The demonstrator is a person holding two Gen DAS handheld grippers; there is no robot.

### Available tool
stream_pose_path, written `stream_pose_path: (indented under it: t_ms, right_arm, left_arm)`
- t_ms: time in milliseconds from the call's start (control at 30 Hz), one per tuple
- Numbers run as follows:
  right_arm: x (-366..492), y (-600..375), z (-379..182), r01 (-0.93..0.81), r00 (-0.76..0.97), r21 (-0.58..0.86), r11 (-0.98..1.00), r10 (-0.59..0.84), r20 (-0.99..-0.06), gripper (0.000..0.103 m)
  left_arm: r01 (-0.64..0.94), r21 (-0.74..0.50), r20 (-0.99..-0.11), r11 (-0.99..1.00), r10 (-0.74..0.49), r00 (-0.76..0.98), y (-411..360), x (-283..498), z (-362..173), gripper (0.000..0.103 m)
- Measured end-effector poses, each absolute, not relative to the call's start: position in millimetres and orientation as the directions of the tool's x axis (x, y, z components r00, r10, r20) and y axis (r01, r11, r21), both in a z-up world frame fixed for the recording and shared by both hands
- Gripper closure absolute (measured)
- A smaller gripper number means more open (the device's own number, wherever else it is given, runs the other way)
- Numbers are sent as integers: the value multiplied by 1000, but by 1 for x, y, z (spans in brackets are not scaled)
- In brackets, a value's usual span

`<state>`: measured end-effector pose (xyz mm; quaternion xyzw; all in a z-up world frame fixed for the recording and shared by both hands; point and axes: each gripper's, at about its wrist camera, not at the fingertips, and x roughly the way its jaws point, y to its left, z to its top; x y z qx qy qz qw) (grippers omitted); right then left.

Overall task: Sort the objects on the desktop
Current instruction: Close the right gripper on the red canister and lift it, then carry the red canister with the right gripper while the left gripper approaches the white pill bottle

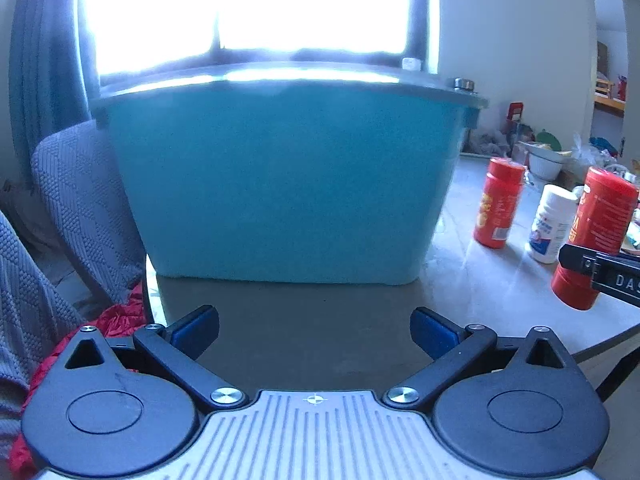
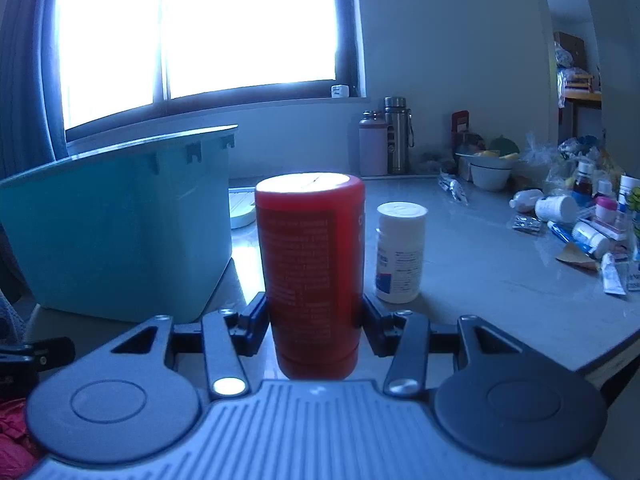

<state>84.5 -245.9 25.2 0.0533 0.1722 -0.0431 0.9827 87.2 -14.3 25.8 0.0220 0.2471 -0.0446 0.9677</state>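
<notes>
A: Item one, right gripper [image 2: 315, 322]?
B: Clamped on a red can [image 2: 312, 272], pads against its lower sides. The can stands upright between the jaws. From the left wrist view the same can [image 1: 596, 236] sits at the far right with a black finger [image 1: 578, 260] across it, and its base looks clear of the table [image 1: 480, 280], though I cannot be sure.

A: Item two, left gripper [image 1: 315, 330]?
B: Jaws wide apart, nothing between the blue pads [image 1: 196, 328]. It points at the near wall of the bin [image 1: 280, 184], over the table edge.

A: Bin?
B: Teal plastic, open top, on the table at the left, in front of the window [image 2: 200, 28]. Its inside is hidden from both views.

A: Other stock on the table?
B: A white bottle [image 2: 400, 252], upright, just right of the held can and behind it. A second red can [image 1: 498, 204], upright, between the bin and the white bottle, seen only from the left wrist. A white bowl [image 2: 490, 172] further back. Two flasks [image 2: 384, 140] by the wall under the sill. At the far right a loose heap of small bottles, tubes and packets [image 2: 584, 224], too small to list singly.

A: Off the table?
B: Grey knitted cloth [image 1: 80, 200] left of the bin, red fabric [image 1: 116, 316] below it.
</notes>
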Motion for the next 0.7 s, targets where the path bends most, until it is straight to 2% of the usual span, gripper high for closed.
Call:
stream_pose_path:
  t_ms: [700]
  right_arm:
    - [13,-279,42,105,954,94,990,-74,-291,54]
  left_arm:
    - [153,-10,-458,988,-141,878,-62,58,27,0]
